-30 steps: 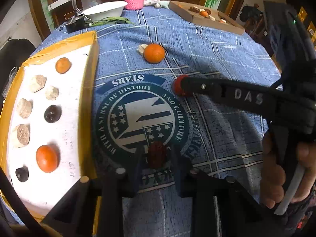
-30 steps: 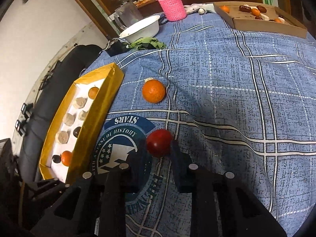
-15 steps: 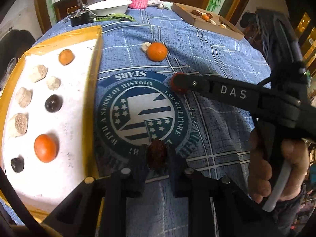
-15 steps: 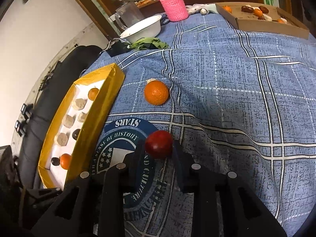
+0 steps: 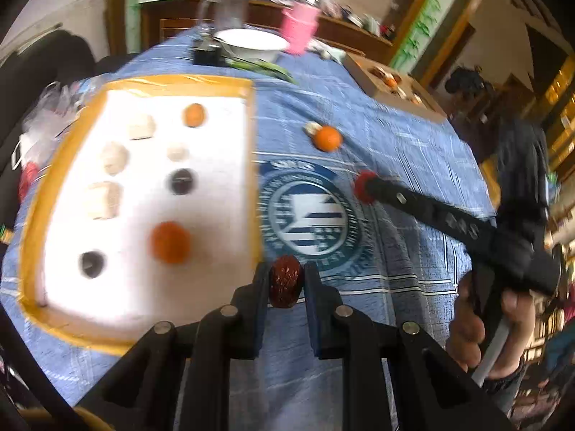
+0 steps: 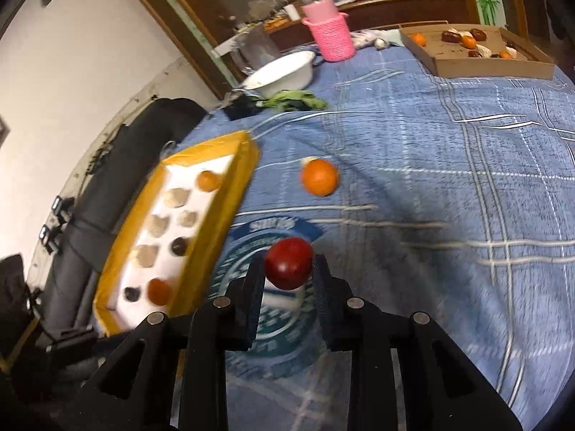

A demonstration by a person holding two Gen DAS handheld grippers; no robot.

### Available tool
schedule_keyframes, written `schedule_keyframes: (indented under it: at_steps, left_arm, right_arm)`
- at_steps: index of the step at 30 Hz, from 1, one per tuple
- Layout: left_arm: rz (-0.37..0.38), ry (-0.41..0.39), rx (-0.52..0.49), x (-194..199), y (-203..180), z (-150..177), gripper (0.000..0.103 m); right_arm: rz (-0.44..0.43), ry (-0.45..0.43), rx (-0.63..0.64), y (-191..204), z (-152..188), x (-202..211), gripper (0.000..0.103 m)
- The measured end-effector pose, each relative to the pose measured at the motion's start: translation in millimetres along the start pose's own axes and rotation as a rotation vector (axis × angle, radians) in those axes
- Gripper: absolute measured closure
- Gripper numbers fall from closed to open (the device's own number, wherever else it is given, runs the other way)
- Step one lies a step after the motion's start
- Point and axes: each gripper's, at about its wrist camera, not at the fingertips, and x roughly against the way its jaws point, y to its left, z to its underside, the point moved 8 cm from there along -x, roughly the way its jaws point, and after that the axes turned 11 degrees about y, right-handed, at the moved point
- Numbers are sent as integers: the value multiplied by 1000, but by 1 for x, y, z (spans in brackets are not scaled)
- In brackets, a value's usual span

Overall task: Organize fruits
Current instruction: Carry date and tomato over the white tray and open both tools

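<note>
My left gripper point(image 5: 285, 282) is shut on a dark red wrinkled date point(image 5: 285, 280), held above the blue cloth by the right rim of the yellow-edged white tray point(image 5: 251, 179). The tray holds several fruits: oranges point(image 5: 170, 242), dark ones and pale ones. My right gripper point(image 6: 287, 269) is shut on a smooth red fruit point(image 6: 288, 263), held above the round emblem on the cloth; it also shows in the left wrist view point(image 5: 363, 186). The tray point(image 6: 215, 237) lies to its left. A loose orange point(image 6: 319, 176) sits on the cloth beyond.
A cardboard box point(image 6: 478, 61) with more fruits stands at the far right. A white bowl point(image 6: 278, 73), a pink knitted basket point(image 6: 332, 36), green leaves point(image 6: 294, 98) and a clear jug stand at the far edge. A small pale piece lies beside the loose orange.
Both grippers have lifted and swung left toward the tray with their fruits held. The left gripper now sits by the tray's right rim; the views are blurred by motion.
</note>
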Motion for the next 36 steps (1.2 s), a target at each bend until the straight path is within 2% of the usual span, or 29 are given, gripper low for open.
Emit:
schedule_keyframes:
  at_steps: [9, 16, 30, 36]
  left_arm:
    - [-47, -121, 163, 55, 86, 0, 82]
    - [-73, -161, 236, 63, 130, -10, 82]
    - [-128, -70, 236, 17, 173, -28, 82]
    - [-176, -22, 205, -2, 176, -32, 82]
  right_arm:
    - [-68, 7, 110, 75, 13, 9, 78]
    - [-59, 36, 178, 115, 9, -7, 78]
    - [98, 118, 172, 120, -51, -90, 78]
    - [189, 167, 194, 113, -60, -119, 78]
